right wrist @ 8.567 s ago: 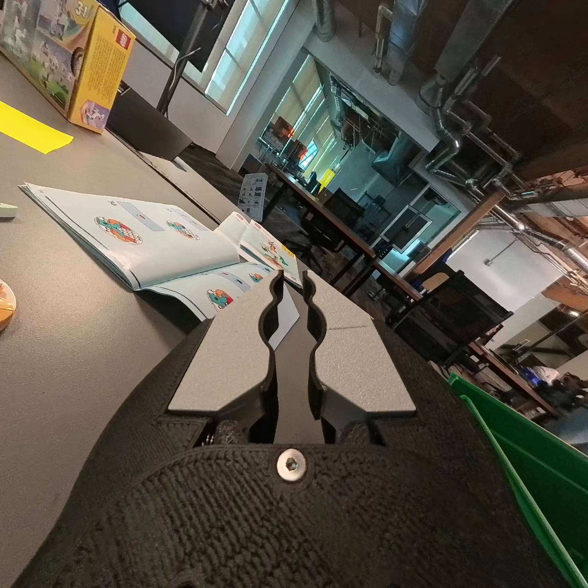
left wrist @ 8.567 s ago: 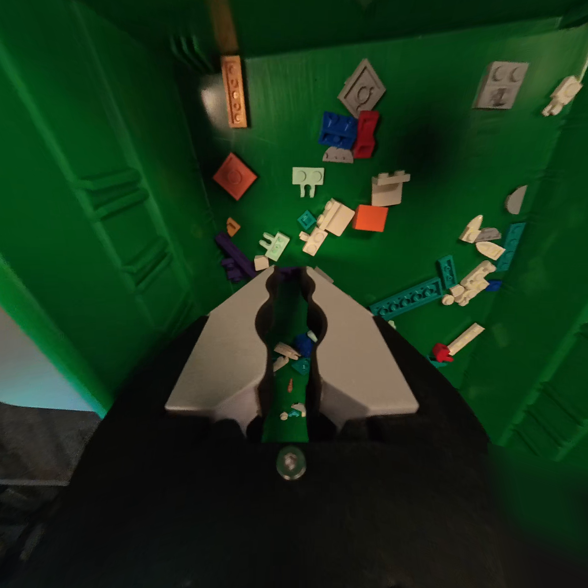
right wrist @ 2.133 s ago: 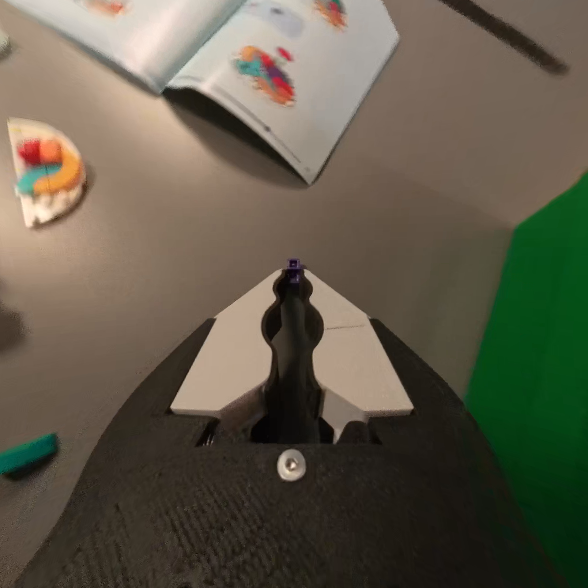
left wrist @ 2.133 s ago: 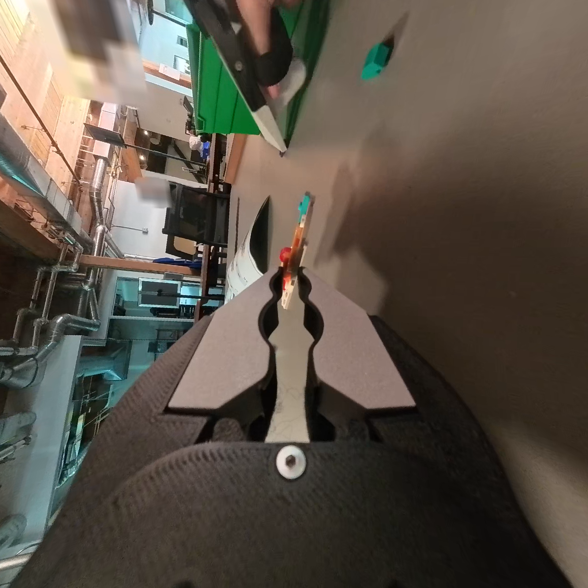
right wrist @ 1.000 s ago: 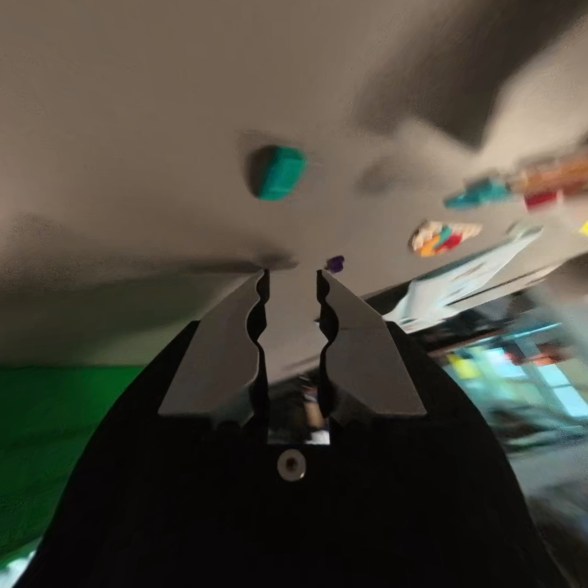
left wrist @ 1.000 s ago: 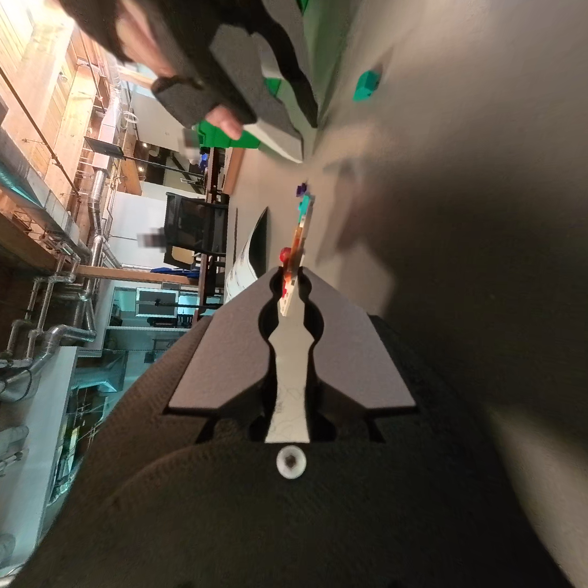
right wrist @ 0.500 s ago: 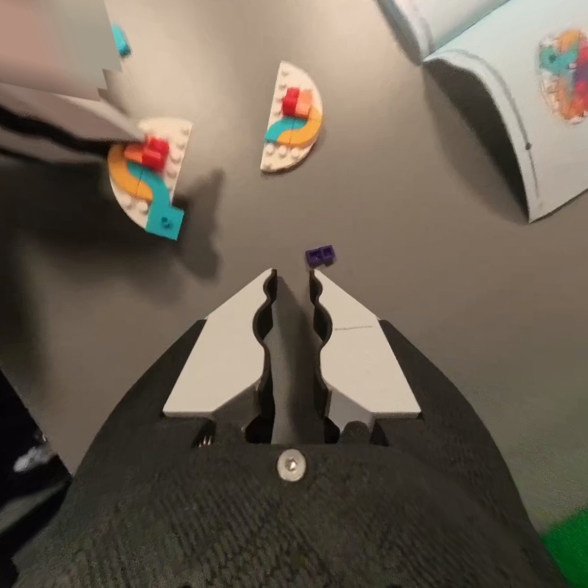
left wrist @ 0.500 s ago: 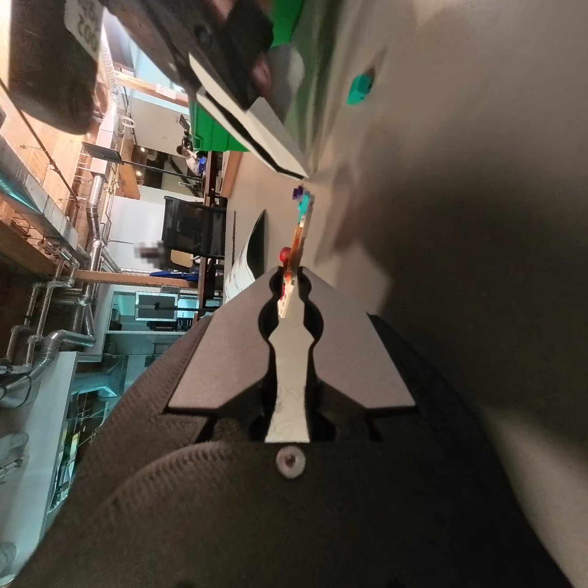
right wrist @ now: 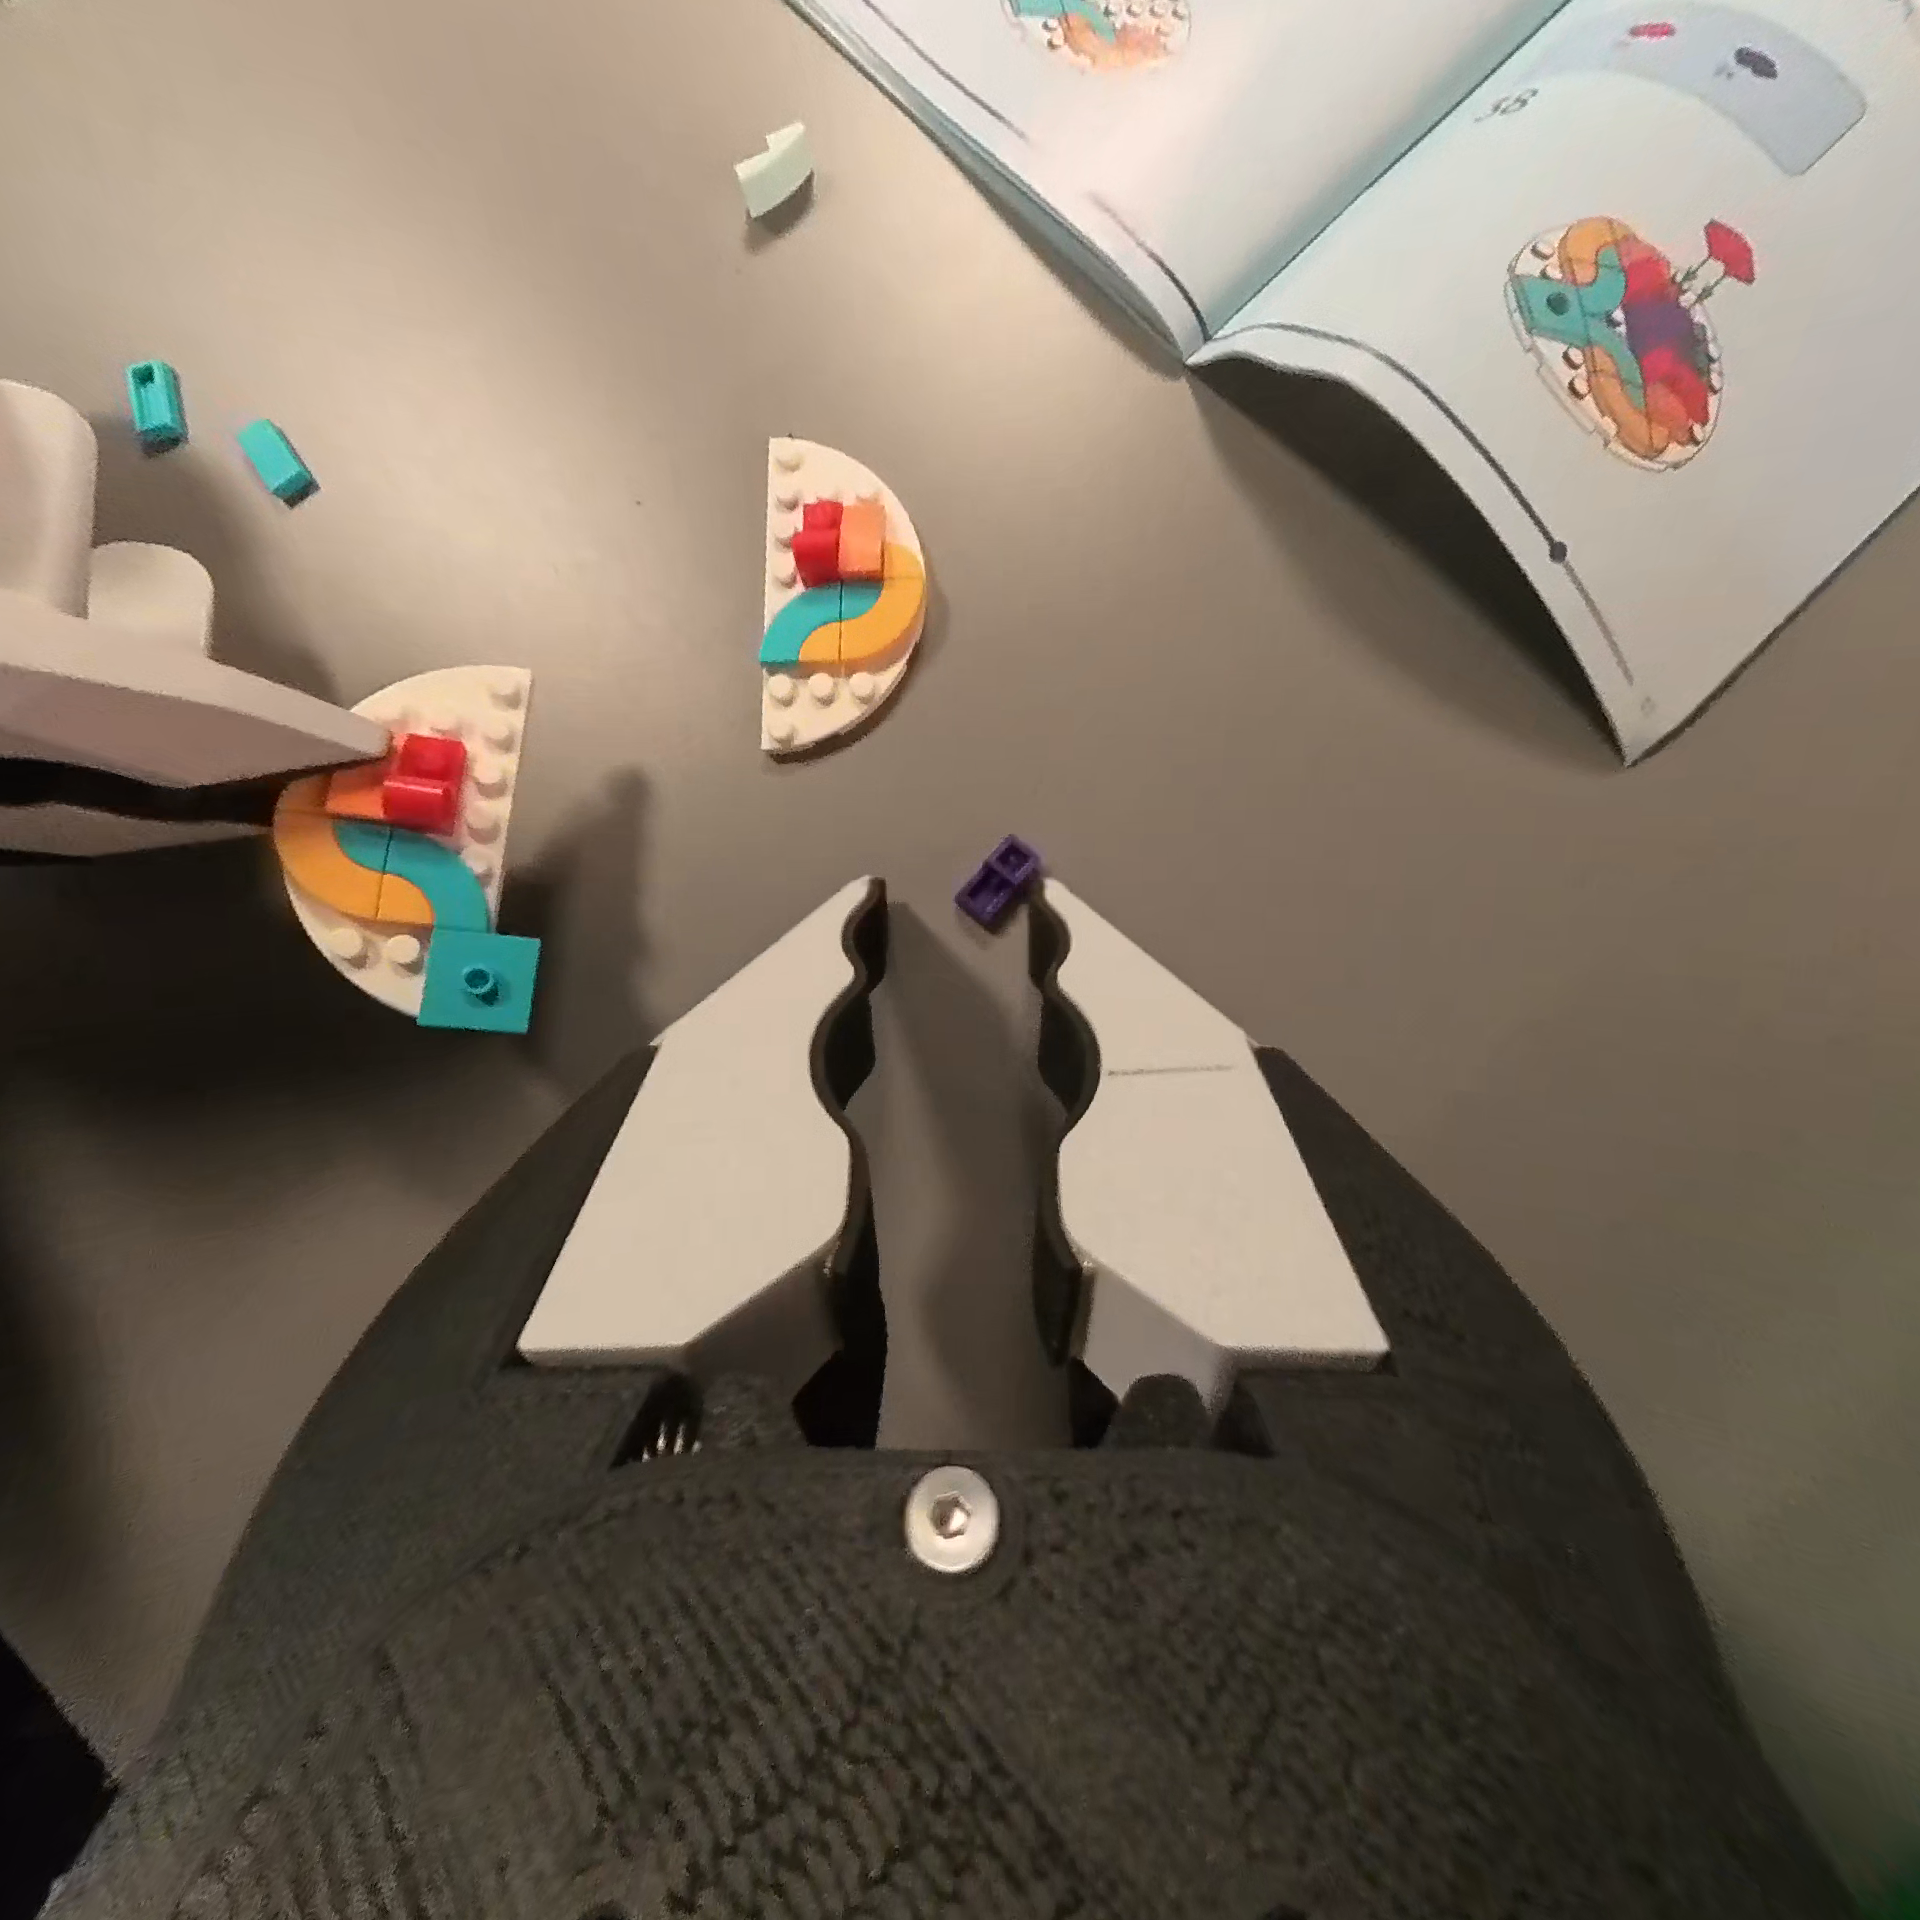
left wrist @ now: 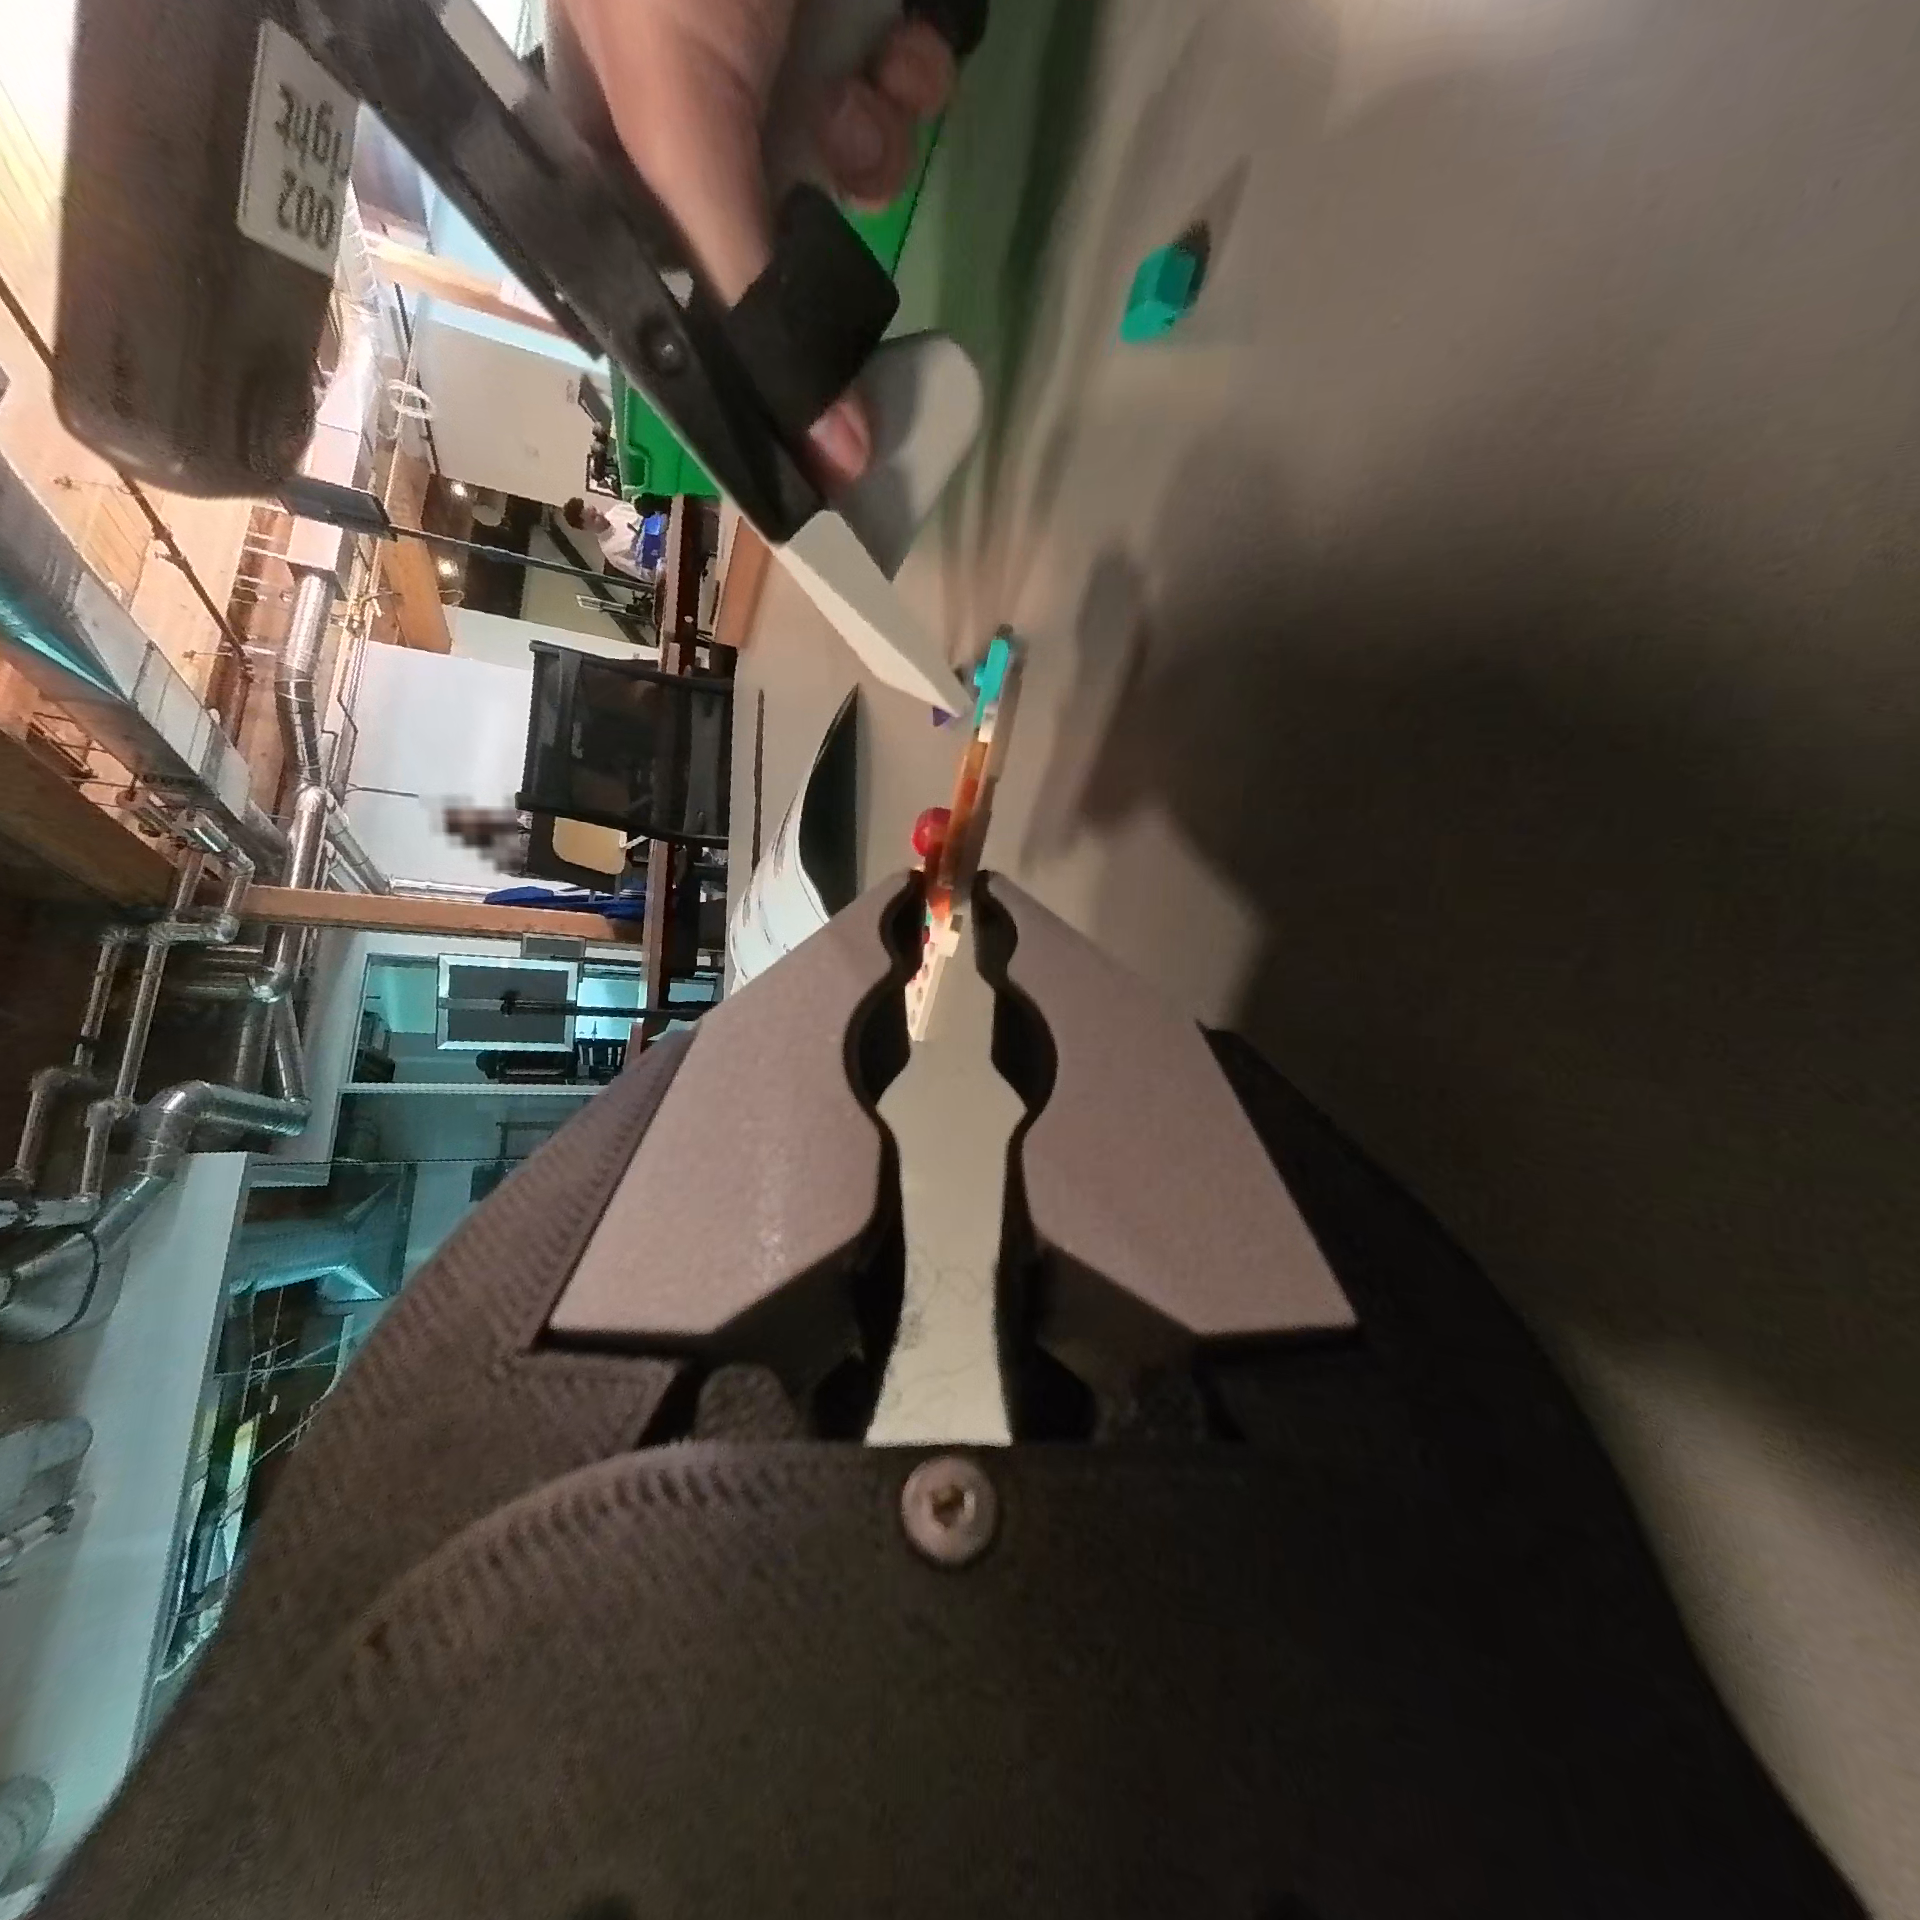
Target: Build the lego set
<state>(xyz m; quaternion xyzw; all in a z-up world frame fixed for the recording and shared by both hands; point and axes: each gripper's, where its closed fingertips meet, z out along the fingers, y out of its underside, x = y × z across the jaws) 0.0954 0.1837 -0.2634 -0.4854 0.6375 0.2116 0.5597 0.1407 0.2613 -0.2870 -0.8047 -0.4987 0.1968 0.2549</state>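
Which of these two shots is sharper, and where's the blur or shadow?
Right wrist view: mostly crisp; the purple brick and the loose half-round build are sharp, each casting a short soft shadow, wide-angle bending at the edges. Left wrist view: dimmer; the hand and the teal piece are motion-smeared, and dark shadow covers the table.

White half-round plate (right wrist: 416, 831) with orange and teal curves, red brick, purple piece (right wrist: 1000, 879), 2 teal bits (right wrist: 275, 461), pale blue booklet (right wrist: 1455, 260), grey table (right wrist: 1351, 935)

Glossy plastic half-round build (right wrist: 410, 831) | matt grey desk (right wrist: 1351, 935) | smooth paper booklet (right wrist: 1558, 312) | rough black textured tool body, matt grey fingers (right wrist: 727, 1143)
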